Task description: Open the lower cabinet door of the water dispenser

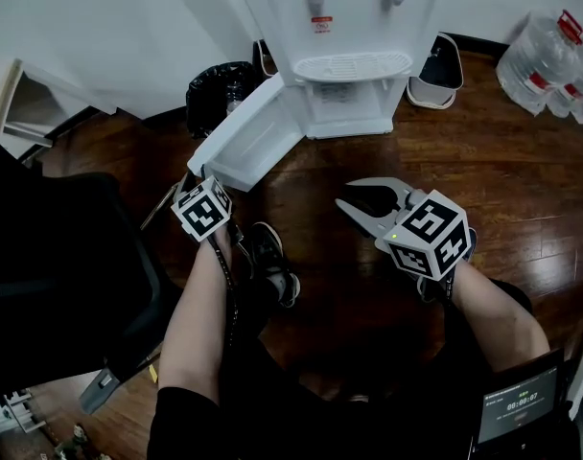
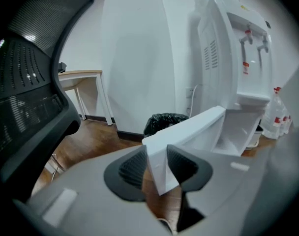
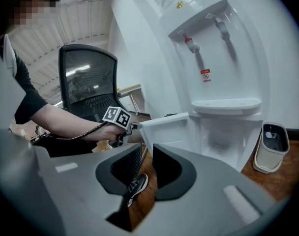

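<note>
The white water dispenser stands at the far wall. Its lower cabinet door hangs swung out to the left, leaving the cabinet open. My left gripper is at the door's free lower corner. In the left gripper view the door's edge runs between the two dark pads, which are closed on it. My right gripper hovers above the floor in front of the dispenser. Its jaws stand a narrow gap apart with nothing between them; only floor and a shoe show through.
A black bagged bin stands left of the dispenser and a small white bin on its right. Several water bottles are at the far right. A black office chair is close on my left. The floor is dark wood.
</note>
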`<state>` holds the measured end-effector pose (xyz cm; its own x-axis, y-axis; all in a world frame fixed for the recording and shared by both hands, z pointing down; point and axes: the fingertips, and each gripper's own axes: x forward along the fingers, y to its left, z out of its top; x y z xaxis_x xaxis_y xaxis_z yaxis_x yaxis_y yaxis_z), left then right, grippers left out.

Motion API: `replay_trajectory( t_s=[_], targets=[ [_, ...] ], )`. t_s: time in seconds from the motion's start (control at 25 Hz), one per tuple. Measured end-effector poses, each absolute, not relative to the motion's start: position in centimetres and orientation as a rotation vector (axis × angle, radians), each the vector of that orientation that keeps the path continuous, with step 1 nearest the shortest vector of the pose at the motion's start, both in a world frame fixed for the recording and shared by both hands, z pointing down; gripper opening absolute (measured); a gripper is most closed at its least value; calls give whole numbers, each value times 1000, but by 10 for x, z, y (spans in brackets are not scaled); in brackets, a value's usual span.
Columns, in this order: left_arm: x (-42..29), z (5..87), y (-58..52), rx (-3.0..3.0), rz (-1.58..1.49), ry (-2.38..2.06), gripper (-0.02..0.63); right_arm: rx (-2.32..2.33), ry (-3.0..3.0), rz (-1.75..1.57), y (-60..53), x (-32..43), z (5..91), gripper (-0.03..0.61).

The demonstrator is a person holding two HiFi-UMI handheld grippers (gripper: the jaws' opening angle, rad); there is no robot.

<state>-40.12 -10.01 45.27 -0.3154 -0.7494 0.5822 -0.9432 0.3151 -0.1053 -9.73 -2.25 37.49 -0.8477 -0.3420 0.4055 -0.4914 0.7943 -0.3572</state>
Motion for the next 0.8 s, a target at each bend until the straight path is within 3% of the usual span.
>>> replay_trajectory(
  t_s=[0.64, 0.8],
  targets=[
    [-393, 425, -84, 1490, 534, -2135, 155, 854, -2638, 649, -46, -62, 375, 58],
    [-338, 378, -79, 1679, 435, -2023, 163, 1107, -2621, 691, -61, -27, 361, 54]
  ],
)
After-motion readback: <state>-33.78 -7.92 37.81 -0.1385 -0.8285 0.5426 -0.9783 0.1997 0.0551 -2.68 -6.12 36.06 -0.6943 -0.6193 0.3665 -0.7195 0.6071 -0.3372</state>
